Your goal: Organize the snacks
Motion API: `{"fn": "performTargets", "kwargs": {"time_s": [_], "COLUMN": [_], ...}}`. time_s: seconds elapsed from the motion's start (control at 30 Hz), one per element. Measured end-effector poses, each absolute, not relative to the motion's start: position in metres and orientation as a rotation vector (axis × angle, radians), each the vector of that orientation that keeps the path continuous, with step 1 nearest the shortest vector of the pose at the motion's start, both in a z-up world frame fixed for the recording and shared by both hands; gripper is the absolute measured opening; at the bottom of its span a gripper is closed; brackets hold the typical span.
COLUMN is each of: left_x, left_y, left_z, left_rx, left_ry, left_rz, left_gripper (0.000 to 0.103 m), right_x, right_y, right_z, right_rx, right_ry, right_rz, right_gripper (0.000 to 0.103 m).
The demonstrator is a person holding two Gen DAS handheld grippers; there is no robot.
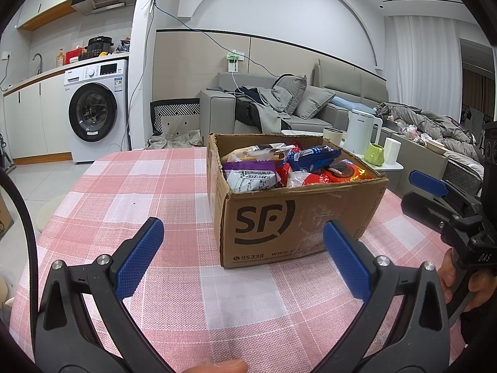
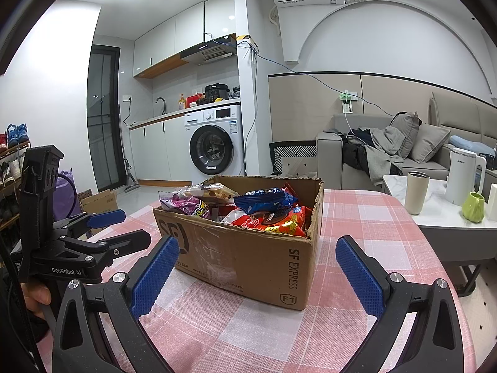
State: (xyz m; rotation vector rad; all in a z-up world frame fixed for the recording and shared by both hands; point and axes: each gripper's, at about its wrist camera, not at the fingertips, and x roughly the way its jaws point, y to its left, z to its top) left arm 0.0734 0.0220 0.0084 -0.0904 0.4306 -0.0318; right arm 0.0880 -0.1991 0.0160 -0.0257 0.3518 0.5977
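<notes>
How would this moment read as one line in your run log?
stage: start | left gripper: open, empty | right gripper: open, empty | cardboard box: on table, full of snacks, untouched

Washing machine: white, front-loading, under the kitchen worktop.
Sofa: grey, clothes and cushions piled on it.
Kettle: white, on the marble side table.
Tumbler: beige, near the kettle.
Green cup: just beside the kettle.
Range hood: wall-mounted.
</notes>
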Motion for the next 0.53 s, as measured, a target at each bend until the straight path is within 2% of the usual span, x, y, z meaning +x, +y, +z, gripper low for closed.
{"fn": "performTargets", "kwargs": {"time_s": [0.53], "left_x": [0.0739], "left_y": [0.0221], "left_z": [0.0084], "left_rx": [-0.089], "left_ry": [0.425], "left_rz": [-0.026], "left_gripper": [0.102], "right_x": [0.088], "right_y": [-0.199], "right_z": [0.0161], "right_rx": [-0.026], "right_ry": [0.352], "right_rz": [0.598], "right_gripper": [0.103]}}
